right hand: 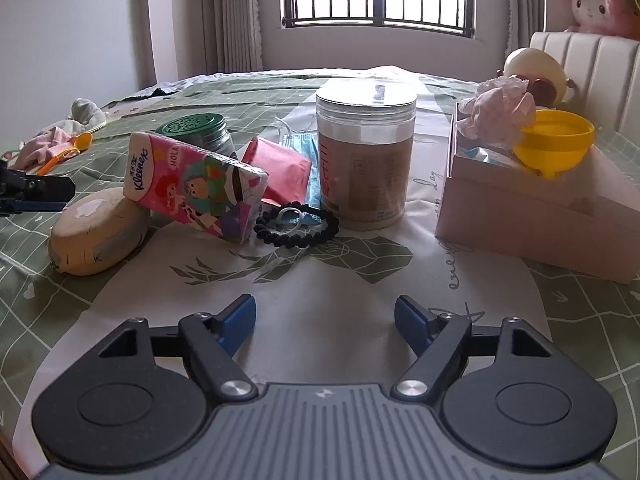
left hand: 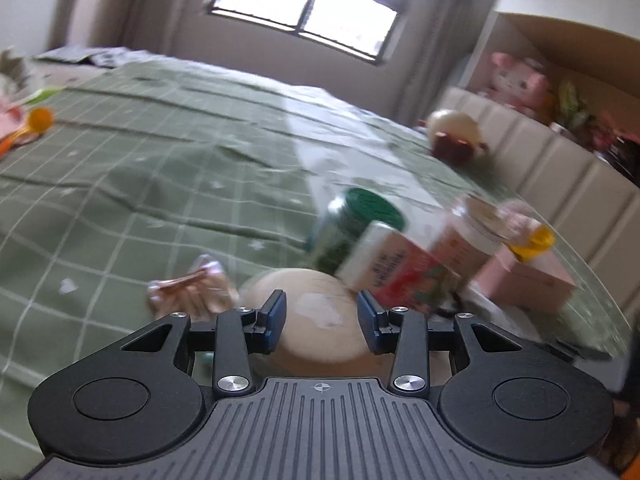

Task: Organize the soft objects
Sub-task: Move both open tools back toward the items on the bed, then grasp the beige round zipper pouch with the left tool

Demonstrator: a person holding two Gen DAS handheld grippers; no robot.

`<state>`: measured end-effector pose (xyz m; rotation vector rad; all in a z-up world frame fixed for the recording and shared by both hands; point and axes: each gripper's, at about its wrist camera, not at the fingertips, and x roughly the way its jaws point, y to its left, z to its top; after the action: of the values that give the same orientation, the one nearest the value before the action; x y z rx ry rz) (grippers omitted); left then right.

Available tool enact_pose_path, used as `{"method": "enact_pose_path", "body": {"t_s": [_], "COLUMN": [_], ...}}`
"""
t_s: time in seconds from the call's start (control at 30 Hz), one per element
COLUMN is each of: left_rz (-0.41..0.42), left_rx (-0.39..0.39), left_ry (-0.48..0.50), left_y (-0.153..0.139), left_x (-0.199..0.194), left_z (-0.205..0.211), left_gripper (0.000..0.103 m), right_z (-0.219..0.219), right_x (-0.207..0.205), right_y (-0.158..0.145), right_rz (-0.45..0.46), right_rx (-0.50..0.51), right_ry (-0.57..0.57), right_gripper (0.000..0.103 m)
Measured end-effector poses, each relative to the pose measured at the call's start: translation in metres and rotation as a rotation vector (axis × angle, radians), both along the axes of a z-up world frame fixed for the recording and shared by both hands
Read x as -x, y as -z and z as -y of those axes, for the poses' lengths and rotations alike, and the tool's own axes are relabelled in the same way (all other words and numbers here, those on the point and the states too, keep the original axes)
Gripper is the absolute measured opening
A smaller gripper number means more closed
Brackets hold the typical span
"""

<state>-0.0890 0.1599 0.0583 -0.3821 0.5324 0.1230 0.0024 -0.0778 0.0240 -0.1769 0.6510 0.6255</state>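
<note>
In the left wrist view, the left gripper (left hand: 321, 314) is low over the bed (left hand: 120, 184), and its jaws stand apart, one on each side of a soft tan bun toy (left hand: 316, 320). I cannot tell if the pads (left hand: 276, 312) touch the bun yet, so the gripper looks released, not squeezing. This view is blurry. Just past the bun, to the right, lie a tissue pack (left hand: 396, 272) and a green-lid jar (left hand: 352, 224), with a pink box (left hand: 528, 284) further right. A crinkly wrapper (left hand: 188, 288) lies just left of the bun. In the right wrist view, the right gripper (right hand: 325, 318) is wide open and holds nothing, above a bare part of the bed near the front. The bun (right hand: 98, 236) lies at the left, with the tissue pack (right hand: 196, 188) leaning on it. A clear tub (right hand: 366, 156) stands in the middle, with a black bead ring (right hand: 296, 226) at its foot. The pink box (right hand: 536, 216) sits at the right, with pink cloth (right hand: 500, 114) and a yellow funnel (right hand: 554, 142) on it. I think the step now is grabbing the bun. Next the left gripper should close softly on it and lift it out from under the tissue pack, which may tip over. The box looks like a good place for soft things.
</note>
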Motion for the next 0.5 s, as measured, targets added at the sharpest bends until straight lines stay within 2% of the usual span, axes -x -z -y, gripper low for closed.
{"method": "enact_pose_path", "body": {"t_s": [0.07, 0.13, 0.3, 0.37, 0.43, 0.5], "left_rz": [-0.008, -0.023, -0.016, -0.008, 0.004, 0.013], "left_rx": [-0.037, -0.023, 0.186, 0.261, 0.318, 0.349], "left_ry": [-0.010, -0.071, -0.180, -0.179, -0.162, -0.147], "left_y": [0.000, 0.002, 0.019, 0.027, 0.034, 0.037], "left_x": [0.001, 0.002, 0.014, 0.018, 0.020, 0.020], "left_z": [0.003, -0.003, -0.041, -0.050, -0.055, -0.057], "left_gripper": [0.044, 0.043, 0.043, 0.043, 0.043, 0.043], "right_z": [0.000, 0.000, -0.002, -0.007, -0.014, -0.031], "right_x": [0.000, 0.000, 0.002, 0.002, 0.002, 0.004], "right_y": [0.000, 0.000, 0.000, -0.006, -0.017, -0.028], "right_rz": [0.000, 0.001, 0.004, -0.003, -0.033, -0.022], "right_rx": [0.000, 0.000, 0.006, 0.016, -0.054, -0.086], "right_ry": [0.001, 0.001, 0.008, 0.005, -0.036, -0.087], "right_gripper": [0.077, 0.077, 0.078, 0.078, 0.077, 0.077]}}
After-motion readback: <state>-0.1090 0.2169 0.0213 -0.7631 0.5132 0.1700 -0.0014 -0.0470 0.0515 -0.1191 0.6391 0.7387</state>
